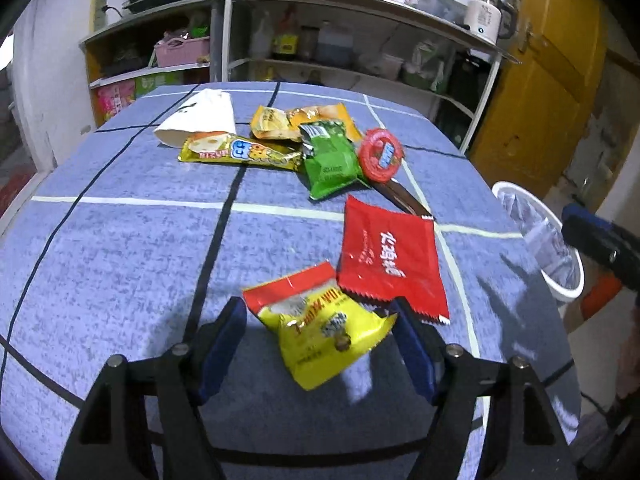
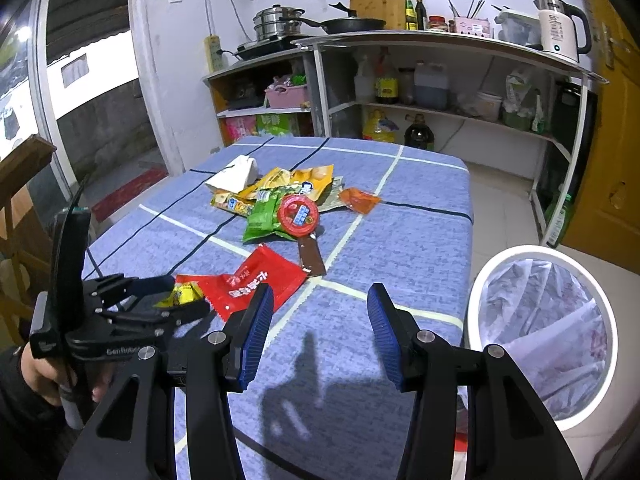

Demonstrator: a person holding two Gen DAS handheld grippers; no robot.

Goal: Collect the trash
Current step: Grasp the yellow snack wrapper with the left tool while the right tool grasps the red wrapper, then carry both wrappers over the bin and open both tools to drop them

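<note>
My left gripper (image 1: 318,330) is open around a yellow and red snack packet (image 1: 320,330) that lies on the blue checked tablecloth (image 1: 120,248); its pads stand on either side, apart from it. A flat red wrapper (image 1: 390,260) lies just beyond. Farther back sits a pile: green packet (image 1: 330,160), red round lid (image 1: 380,154), yellow wrappers (image 1: 272,122), long yellow packet (image 1: 240,150), white paper bag (image 1: 200,118). My right gripper (image 2: 320,332) is open and empty above the table's near right part. The left gripper (image 2: 168,300) shows there around the yellow packet (image 2: 182,294).
A white trash bin (image 2: 540,332) with a clear liner stands on the floor right of the table; it also shows in the left wrist view (image 1: 540,236). A brown wrapper (image 2: 311,256) and an orange one (image 2: 358,199) lie near the pile. Kitchen shelves stand behind.
</note>
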